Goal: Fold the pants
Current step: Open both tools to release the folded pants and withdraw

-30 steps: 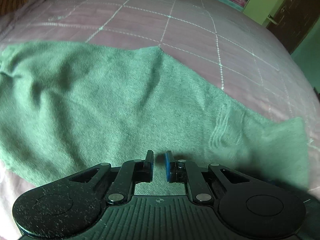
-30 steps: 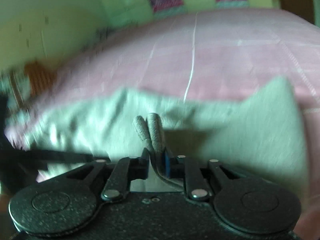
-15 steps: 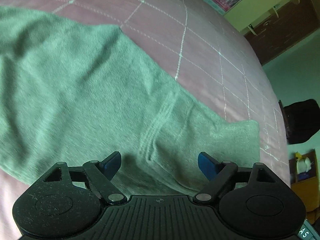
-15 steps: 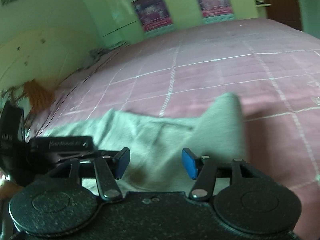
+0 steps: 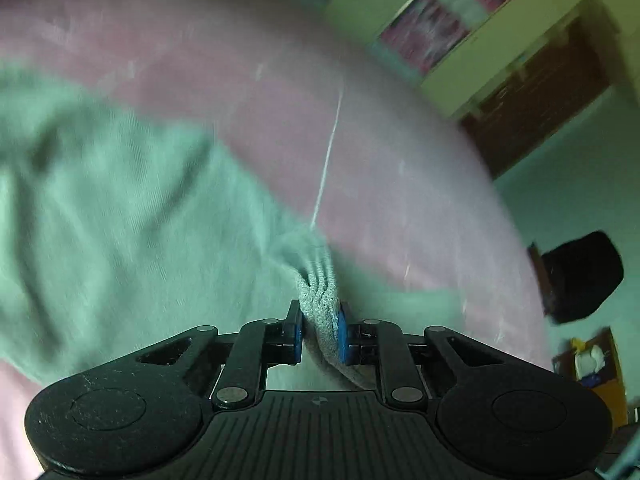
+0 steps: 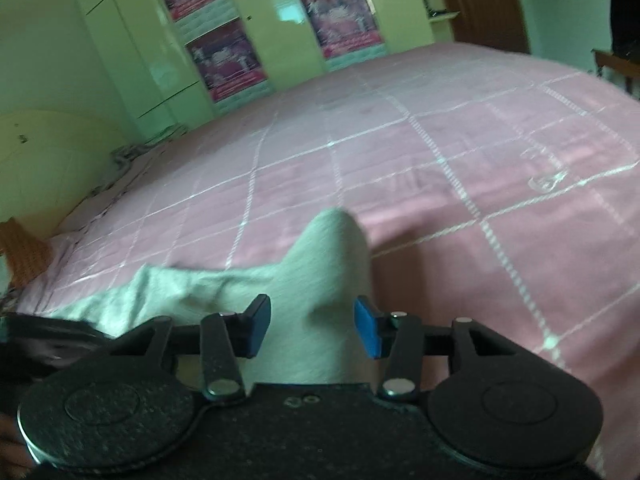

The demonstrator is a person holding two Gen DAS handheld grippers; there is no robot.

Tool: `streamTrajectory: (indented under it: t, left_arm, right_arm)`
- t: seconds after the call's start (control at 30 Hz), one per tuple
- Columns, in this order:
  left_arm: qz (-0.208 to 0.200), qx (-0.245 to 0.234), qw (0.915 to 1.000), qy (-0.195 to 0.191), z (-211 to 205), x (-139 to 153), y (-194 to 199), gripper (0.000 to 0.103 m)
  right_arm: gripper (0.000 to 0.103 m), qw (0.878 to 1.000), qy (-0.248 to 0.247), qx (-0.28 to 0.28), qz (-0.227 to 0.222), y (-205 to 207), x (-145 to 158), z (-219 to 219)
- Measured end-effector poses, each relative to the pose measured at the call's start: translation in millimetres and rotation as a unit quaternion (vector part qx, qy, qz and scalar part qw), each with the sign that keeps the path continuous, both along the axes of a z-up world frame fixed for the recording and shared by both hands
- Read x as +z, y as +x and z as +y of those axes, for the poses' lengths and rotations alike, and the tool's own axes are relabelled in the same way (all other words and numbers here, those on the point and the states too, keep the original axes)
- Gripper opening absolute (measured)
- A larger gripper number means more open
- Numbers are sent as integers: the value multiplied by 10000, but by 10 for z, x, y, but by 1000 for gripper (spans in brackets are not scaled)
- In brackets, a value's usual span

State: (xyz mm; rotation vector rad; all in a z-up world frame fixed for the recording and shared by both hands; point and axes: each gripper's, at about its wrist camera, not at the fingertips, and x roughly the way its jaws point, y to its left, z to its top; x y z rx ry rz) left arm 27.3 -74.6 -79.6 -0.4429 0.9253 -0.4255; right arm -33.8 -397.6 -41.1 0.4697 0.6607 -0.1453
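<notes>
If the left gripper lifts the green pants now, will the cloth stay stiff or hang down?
Probably it will hang limp: the pants already bunch into soft folds where the left gripper pinches them. They seem light, since one small pinch gathers them. The knit looks unlikely to slip, though the blur limits certainty.

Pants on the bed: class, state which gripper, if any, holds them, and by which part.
The left gripper pinches a bunched ribbed edge of the pants. The right gripper is open, its fingers straddling the fabric, holding nothing.
</notes>
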Motion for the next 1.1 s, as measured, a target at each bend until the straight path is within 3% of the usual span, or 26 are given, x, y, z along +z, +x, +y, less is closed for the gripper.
streamTrajectory:
  t: [0.1, 0.2, 0.27, 0.33, 0.43, 0.5, 0.57, 0.73, 0.8, 0.93, 1.1]
  left_arm:
    - [-250, 20, 9990, 358, 257, 96, -12, 17]
    - [227, -263, 9941, 1029, 291, -327, -5, 18]
    - [580, -342, 9890, 1318, 268, -658, -7, 26]
    - [512, -220, 9909, 1223, 305, -673, -35, 28]
    - [234, 41, 9913, 1294, 358, -423, -99, 31]
    - [-84, 45, 9922, 1242, 380, -216, -94, 31]
    - [-183, -126, 9920, 1242, 257, -130, 8, 31]
    - [-8, -468, 9877, 1494, -147, -272, 267, 31]
    - [184, -539, 9831, 1741, -245, -472, 280, 31]
    - [-203, -687, 9770, 2007, -300, -592, 64, 31]
    - [-246, -768, 9768, 1982, -306, -503, 7, 31]
  right_arm:
    - [41, 10000, -34, -22, 78, 71, -22, -27]
    - [37, 9994, -158, 204, 240, 174, -94, 99]
    - [34, 9977, -261, 427, 452, 263, -187, 240]
    - [32, 9948, -429, 631, 674, 348, -308, 400]
    - [32, 9829, -947, 1081, 1148, 422, -482, 613]
    - [32, 9772, -1219, 1292, 1159, 405, -456, 656]
    - [32, 9807, -1001, 1300, 1060, 424, -353, 601]
    - [31, 9804, -1231, 1340, 754, 683, -202, 675]
    - [33, 9817, -1273, 1229, 707, 826, -215, 677]
    - [34, 9744, -1426, 1282, 1173, 922, -618, 641]
    - [34, 9778, -1232, 1350, 1026, 800, -554, 540]
